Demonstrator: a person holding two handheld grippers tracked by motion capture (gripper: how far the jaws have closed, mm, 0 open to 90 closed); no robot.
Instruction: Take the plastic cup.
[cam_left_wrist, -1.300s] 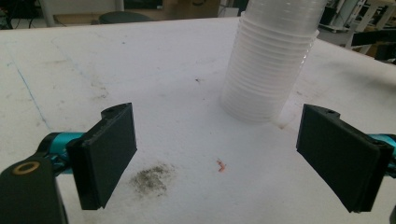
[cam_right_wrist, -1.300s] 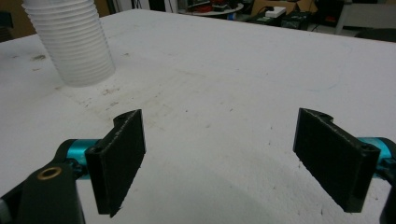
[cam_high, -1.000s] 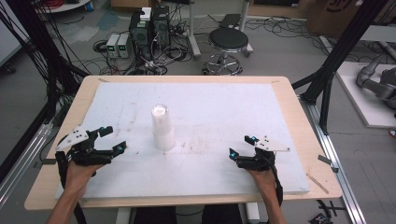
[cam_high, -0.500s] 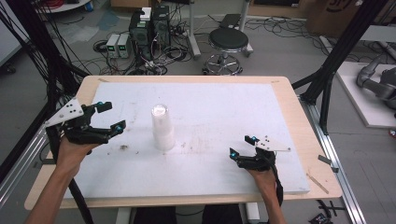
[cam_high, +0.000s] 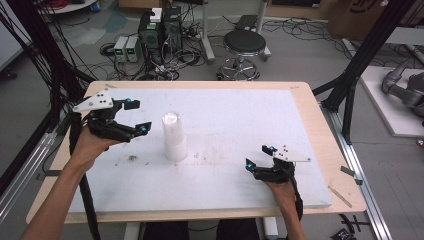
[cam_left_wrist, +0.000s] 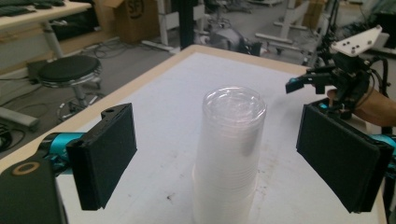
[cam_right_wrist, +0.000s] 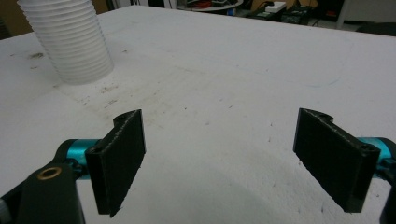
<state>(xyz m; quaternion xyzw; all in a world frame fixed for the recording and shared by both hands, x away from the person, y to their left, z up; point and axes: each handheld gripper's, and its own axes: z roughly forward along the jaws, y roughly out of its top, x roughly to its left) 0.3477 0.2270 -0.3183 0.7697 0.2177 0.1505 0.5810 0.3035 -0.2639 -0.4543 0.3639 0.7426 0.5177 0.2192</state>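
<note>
A stack of clear plastic cups (cam_high: 174, 136) stands upside down near the middle of the white board (cam_high: 240, 115). My left gripper (cam_high: 136, 116) hovers just left of the stack, raised off the board, open. In the left gripper view the cup stack (cam_left_wrist: 229, 154) stands between and a little beyond the two black pads (cam_left_wrist: 108, 161), apart from both. My right gripper (cam_high: 259, 157) rests low on the board at the front right, open and holding nothing. Its own view shows the ribbed stack (cam_right_wrist: 70, 39) far off at the upper left.
The board lies on a wooden table (cam_high: 327, 135). Behind the table are a black stool (cam_high: 244, 44), computer boxes (cam_high: 159, 27) and loose cables on the floor. Black frame posts (cam_high: 367, 55) stand at both sides. Dirt marks dot the board near the stack.
My left gripper has risen from the front left of the board and moved forward and right, up beside the cup stack. The right gripper has stayed put.
</note>
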